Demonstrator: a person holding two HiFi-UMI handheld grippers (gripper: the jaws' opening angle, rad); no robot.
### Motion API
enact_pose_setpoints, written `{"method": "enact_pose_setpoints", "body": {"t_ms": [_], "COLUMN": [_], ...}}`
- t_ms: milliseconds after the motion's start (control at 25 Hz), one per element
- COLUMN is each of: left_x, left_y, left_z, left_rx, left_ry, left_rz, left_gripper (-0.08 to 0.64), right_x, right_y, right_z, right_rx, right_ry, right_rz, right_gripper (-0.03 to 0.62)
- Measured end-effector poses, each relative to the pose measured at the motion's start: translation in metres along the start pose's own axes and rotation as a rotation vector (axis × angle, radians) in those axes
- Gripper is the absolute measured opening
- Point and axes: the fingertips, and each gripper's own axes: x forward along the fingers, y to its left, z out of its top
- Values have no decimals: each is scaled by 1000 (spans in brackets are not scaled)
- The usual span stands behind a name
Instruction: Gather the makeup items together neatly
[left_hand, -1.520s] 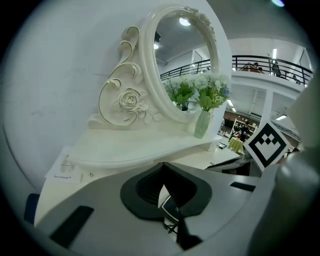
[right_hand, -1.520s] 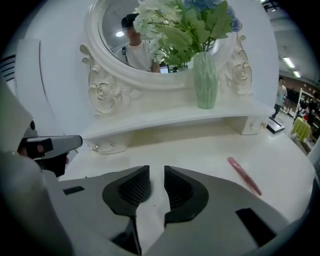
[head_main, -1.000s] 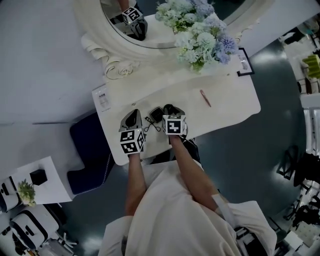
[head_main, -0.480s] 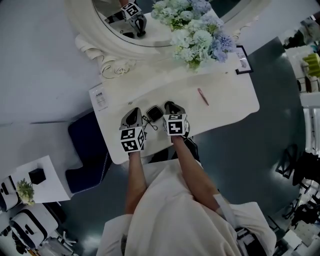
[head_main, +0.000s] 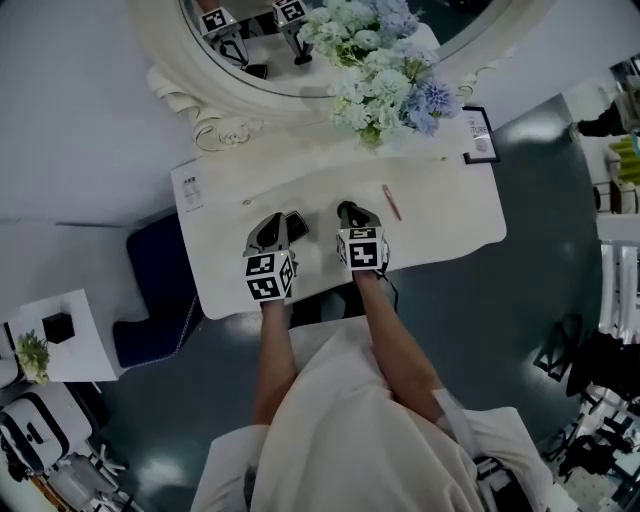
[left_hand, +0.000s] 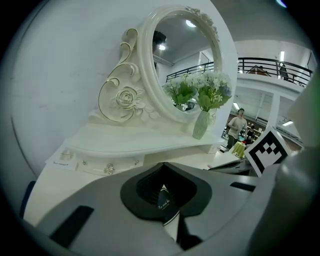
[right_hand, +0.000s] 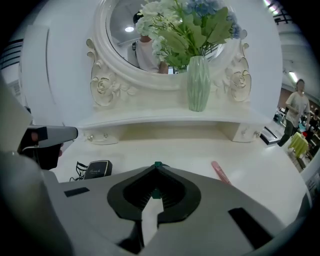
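Note:
On the white dressing table (head_main: 440, 225) lie a black compact (head_main: 296, 224) and a pink pencil (head_main: 391, 202). My left gripper (head_main: 270, 230) sits just left of the compact. It is shut on a small black item with white print (left_hand: 164, 196). My right gripper (head_main: 353, 213) is to the right of the compact and left of the pencil. A thin green item (right_hand: 157, 165) pokes out between its shut jaws. In the right gripper view the compact (right_hand: 96, 169) has a black wiry tool beside it, and the pink pencil (right_hand: 220, 172) lies ahead to the right.
An oval mirror (head_main: 300, 60) in a carved white frame stands on a raised shelf at the back. A green vase of flowers (right_hand: 198, 82) is in front of it. A white card (head_main: 190, 187) lies at the table's left end, a framed card (head_main: 480, 135) at the right. A dark stool (head_main: 150, 290) is at the left.
The right gripper has moved right, away from the compact, and the left gripper now sits next to it. The head view has shifted, showing more of the mirror.

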Motion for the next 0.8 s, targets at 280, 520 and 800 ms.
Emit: {"method": "enact_pose_setpoints", "body": {"t_ms": [280,520,800], "left_x": [2,2,1], "left_y": [-29,-43,-53], "left_z": [-6,-16,-31], "left_rx": [-46,-85,-113], "left_ry": [-12,-21,-16], "left_rz": [60,122,166], "left_gripper": [14,14,14], "right_x": [-5,-1,5], "right_y": [-36,-55,-71], "right_z": [-1,-16,-22], "right_rx": [-37,-70,-114], "right_ry": [18,73,80], "right_rz": [43,125,139], "right_gripper": [44,44,46]}}
